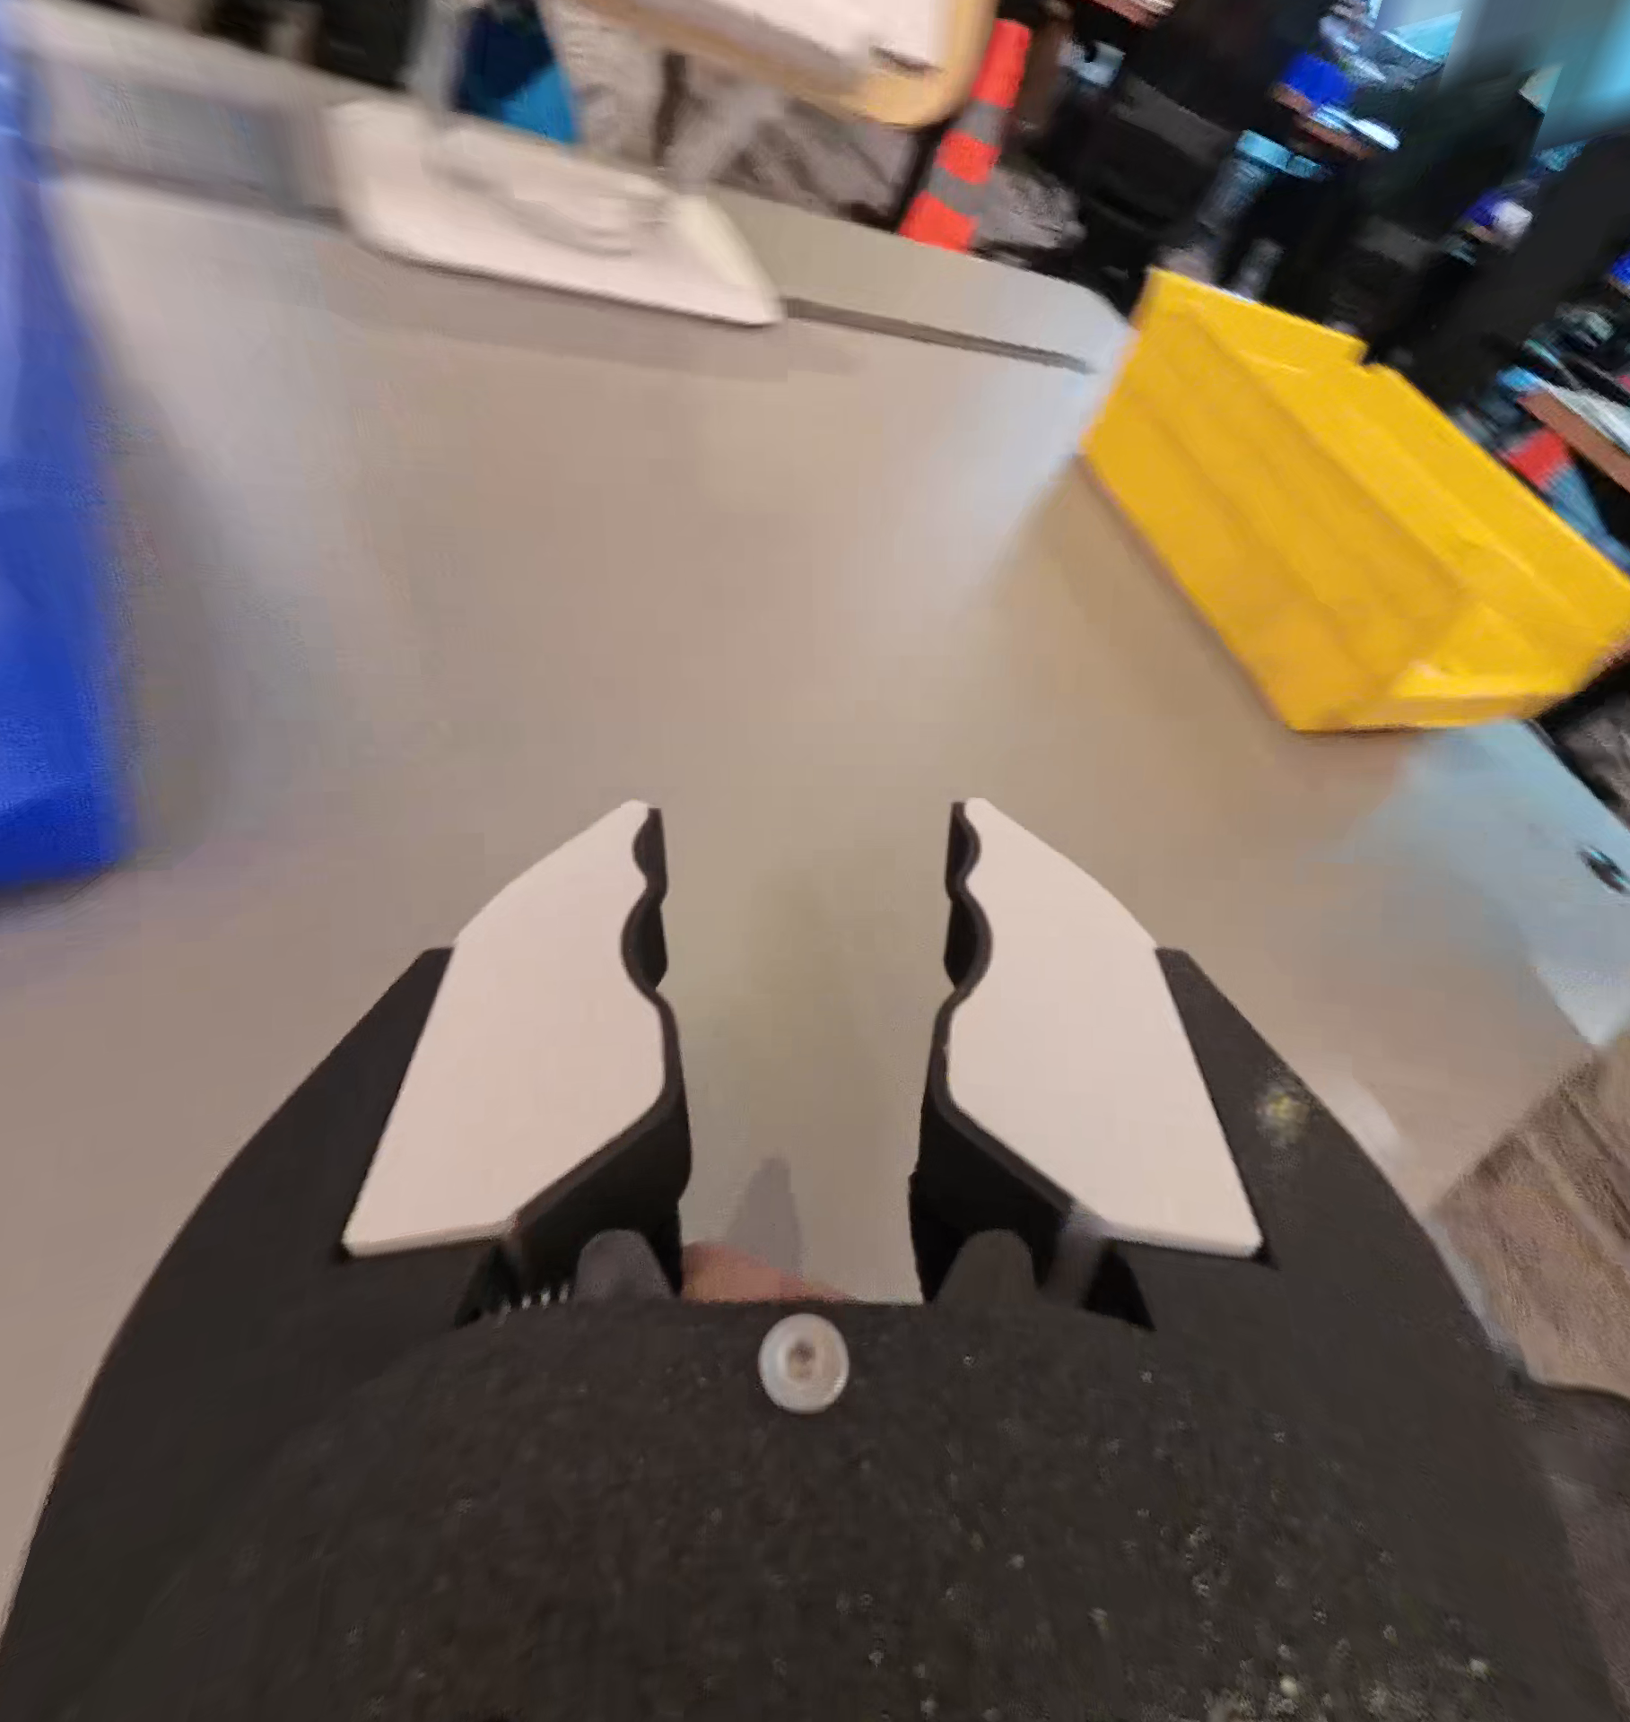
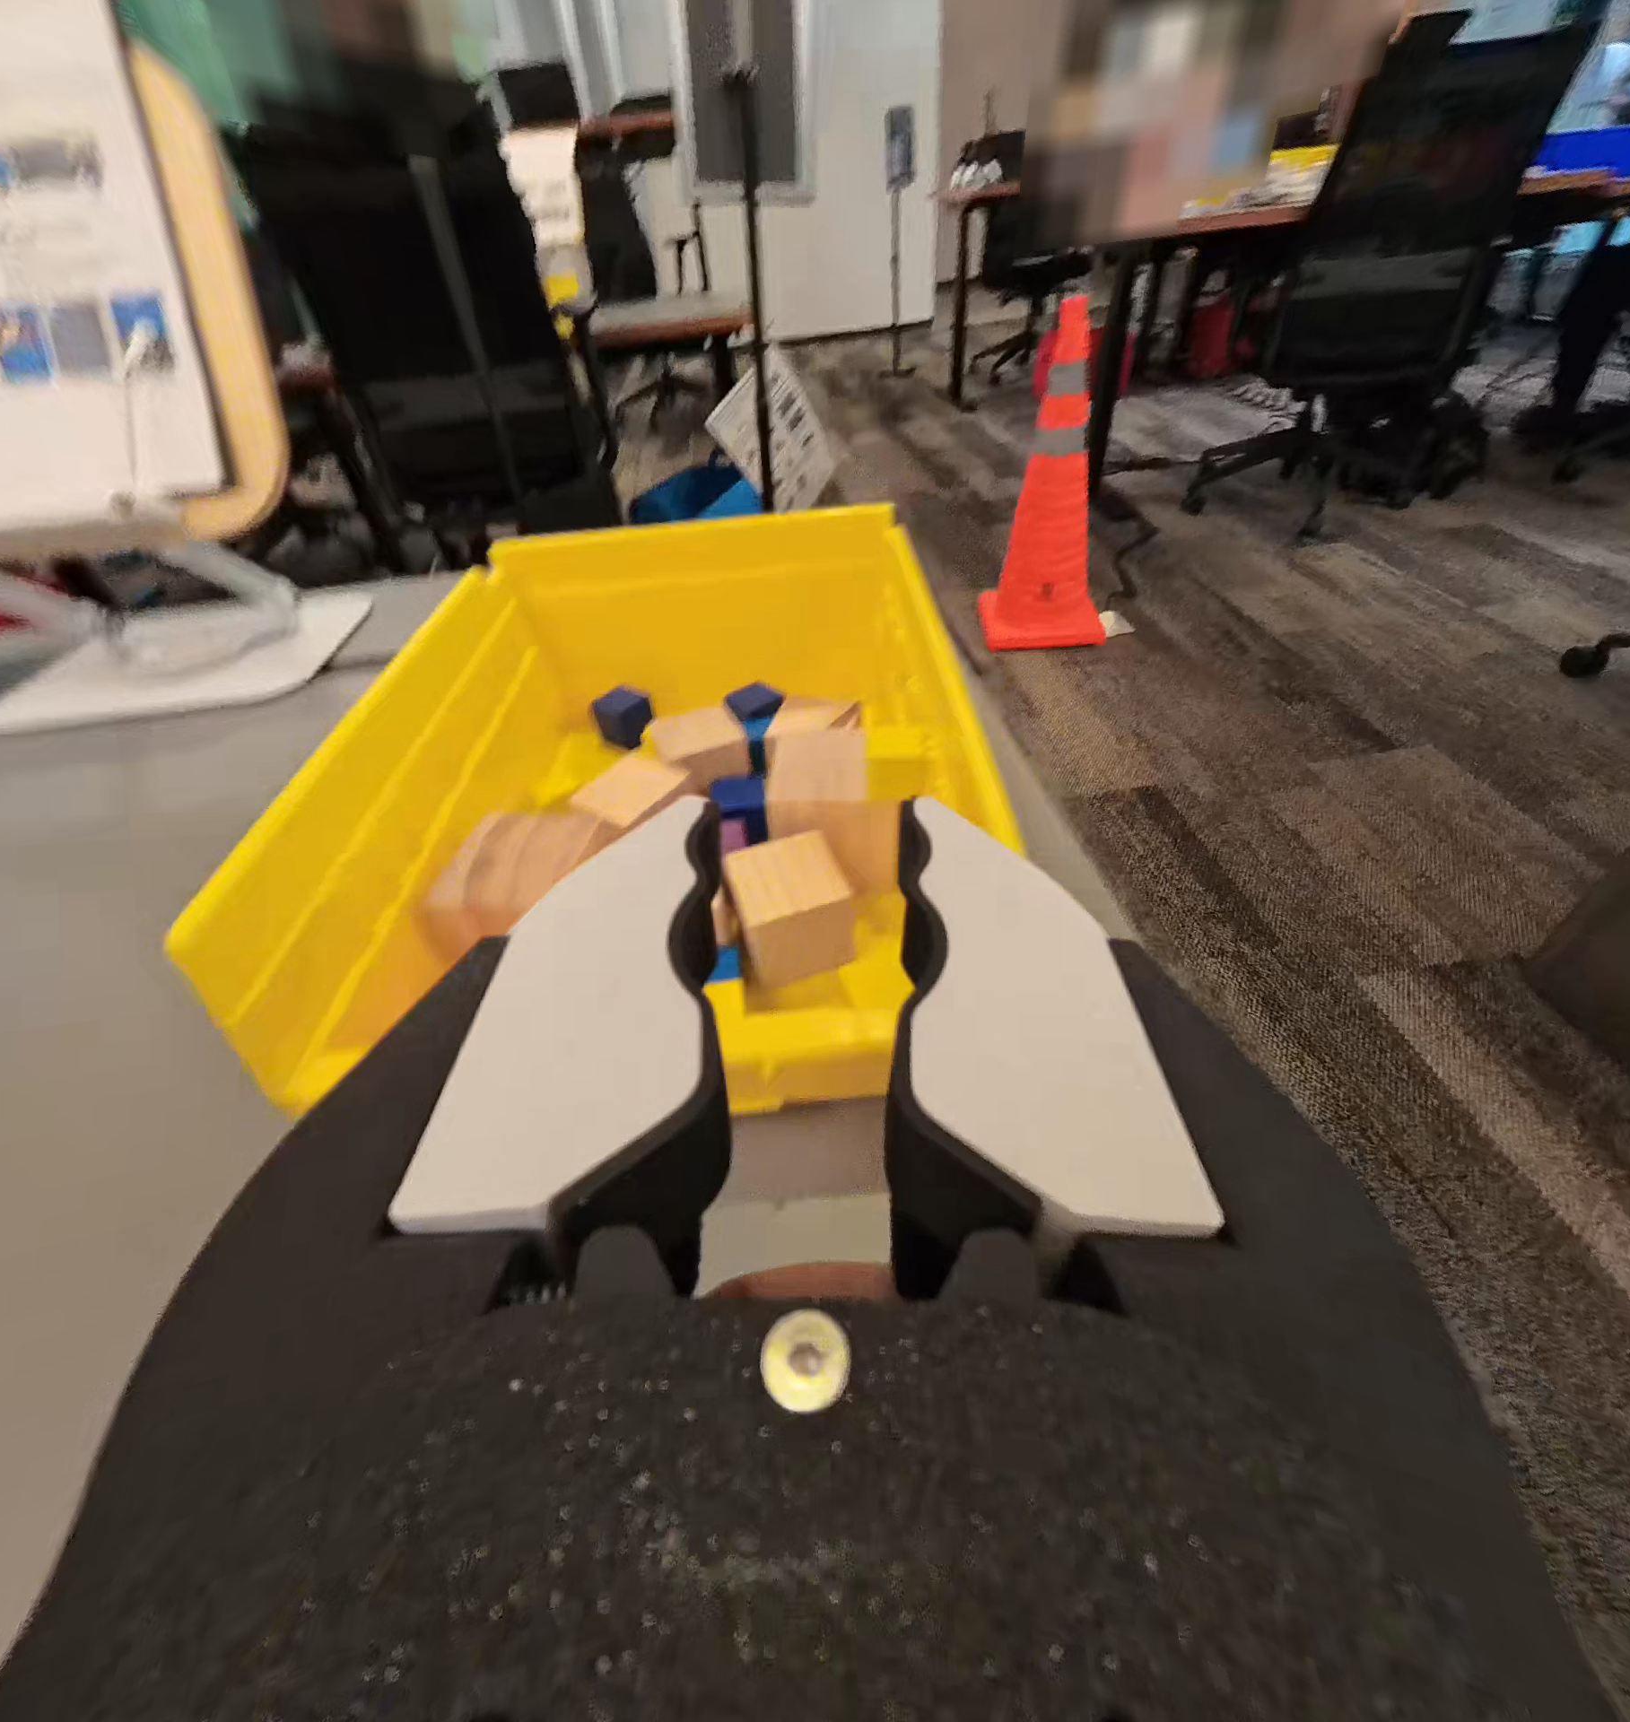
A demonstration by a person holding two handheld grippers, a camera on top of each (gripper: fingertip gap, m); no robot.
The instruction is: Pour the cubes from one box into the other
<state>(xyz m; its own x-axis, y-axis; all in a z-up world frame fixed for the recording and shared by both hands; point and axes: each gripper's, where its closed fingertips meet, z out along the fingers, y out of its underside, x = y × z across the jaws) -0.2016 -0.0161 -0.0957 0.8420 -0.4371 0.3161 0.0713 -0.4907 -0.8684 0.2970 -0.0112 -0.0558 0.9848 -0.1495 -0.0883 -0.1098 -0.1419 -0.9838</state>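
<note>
Yellow box (image 2: pixel 401 839) upright at table corner, holding wooden cubes (image 2: pixel 792 908), small blue cubes (image 2: pixel 622 713), blurred blue box (image 1: pixel 19 559) apparently far left

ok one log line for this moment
left gripper open, empty | right gripper open, empty | cubes in yellow box | blue box untouched

The left gripper (image 1: pixel 801 820) hangs over a bare grey table (image 1: pixel 606 578), its fingers apart with nothing between them. A yellow box (image 1: pixel 1333 531) sits ahead to the right; a blurred blue box (image 1: pixel 19 559) stands at the left edge.

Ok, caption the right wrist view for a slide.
Open right tool hovers at the near end of the yellow box holding wooden and blue cubes.
</note>
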